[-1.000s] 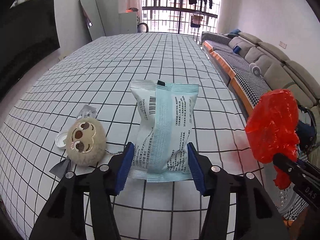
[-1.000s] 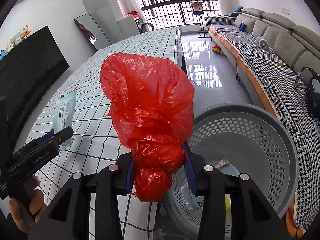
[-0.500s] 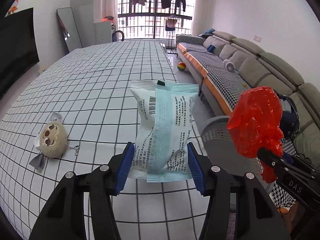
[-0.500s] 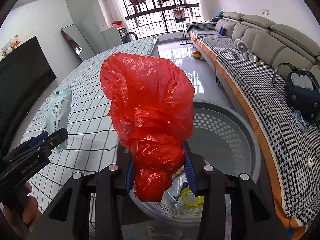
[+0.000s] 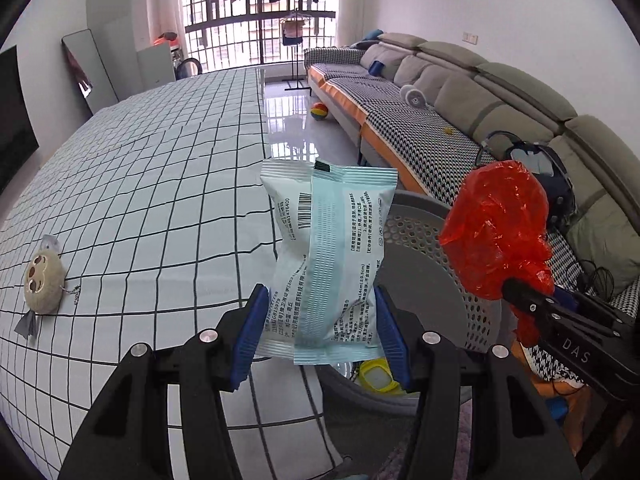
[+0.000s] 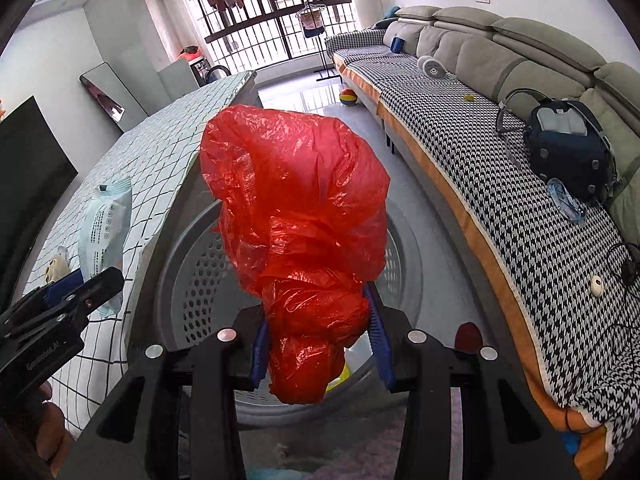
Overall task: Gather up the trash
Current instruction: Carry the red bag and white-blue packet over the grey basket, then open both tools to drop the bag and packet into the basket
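My left gripper [image 5: 318, 330] is shut on a pale blue and white wipes packet [image 5: 326, 256], held upright over the table's right edge beside the grey perforated basket [image 5: 424, 240]. My right gripper [image 6: 318, 338] is shut on a crumpled red plastic bag [image 6: 296, 216], held over the basket [image 6: 196, 276]. The red bag [image 5: 500, 232] and right gripper also show at the right of the left wrist view. The packet [image 6: 102, 224] and left gripper show at the left of the right wrist view. A yellow item [image 5: 376, 376] lies inside the basket.
The table has a black-and-white grid cloth [image 5: 160, 200]. A plush toy keychain [image 5: 42, 282] lies at its left. A grey sofa with a houndstooth cover [image 6: 500, 152] runs along the right, with a dark bag [image 6: 568, 148] on it. A ball [image 5: 319, 111] lies on the floor.
Both grippers have moved right, off the table toward the basket, each still holding its item. The plush toy has slid to the left of the left wrist view.
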`<state>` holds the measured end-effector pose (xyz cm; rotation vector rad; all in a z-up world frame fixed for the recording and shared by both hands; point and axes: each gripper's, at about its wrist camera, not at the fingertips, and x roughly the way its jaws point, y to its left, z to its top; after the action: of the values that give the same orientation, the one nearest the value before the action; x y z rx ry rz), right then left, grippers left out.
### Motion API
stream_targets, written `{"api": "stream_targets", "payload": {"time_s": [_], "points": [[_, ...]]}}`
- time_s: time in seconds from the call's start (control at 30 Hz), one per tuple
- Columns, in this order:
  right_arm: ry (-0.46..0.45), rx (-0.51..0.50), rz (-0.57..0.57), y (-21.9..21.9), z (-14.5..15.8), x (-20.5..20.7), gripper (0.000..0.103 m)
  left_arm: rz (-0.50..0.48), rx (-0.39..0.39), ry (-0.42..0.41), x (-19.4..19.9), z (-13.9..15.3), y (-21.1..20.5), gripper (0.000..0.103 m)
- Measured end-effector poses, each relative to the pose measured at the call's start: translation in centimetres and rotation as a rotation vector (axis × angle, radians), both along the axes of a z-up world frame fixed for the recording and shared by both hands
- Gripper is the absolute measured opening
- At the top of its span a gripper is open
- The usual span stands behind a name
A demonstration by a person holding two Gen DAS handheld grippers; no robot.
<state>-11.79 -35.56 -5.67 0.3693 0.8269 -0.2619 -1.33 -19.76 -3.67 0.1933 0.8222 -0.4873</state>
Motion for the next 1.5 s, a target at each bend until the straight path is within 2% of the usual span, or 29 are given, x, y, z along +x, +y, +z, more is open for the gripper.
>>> {"api": "stream_targets", "payload": {"time_s": [0.37,0.73,0.8,0.87,0.93,1.5], "points": [[0.031,0.011,0.006,-1.0,-1.3,1.4,0.04,-0.049,0.038,0.02,1.0,-1.3,-3.4,0.053],[0.043,0.015,0.014,-0.9,-1.8,2.4,0.041,-0.054,0.048,0.017,0.9,-2.0,-3.6,0.054],[0.038,0.015,0.018,-1.0,-1.7,2.4,0.044,-0.051,0.048,0.013,0.9,-1.7,-3.4,0.055],[0.032,0.005,0.024,-0.8,-1.6,2.4,0.051,-0.047,0.039,0.011,0.8,-1.5,-3.3,0.062],[0.016,-0.006,0.024,-0.6,-1.3,2.2,0.066,-0.042,0.04,0.004,0.8,-1.3,-3.3,0.064],[0.016,0.018,0.034,0.0,-1.4,1.9,0.067,0.012,0.032,0.005,0.9,-1.0,-1.7,0.076]]}}
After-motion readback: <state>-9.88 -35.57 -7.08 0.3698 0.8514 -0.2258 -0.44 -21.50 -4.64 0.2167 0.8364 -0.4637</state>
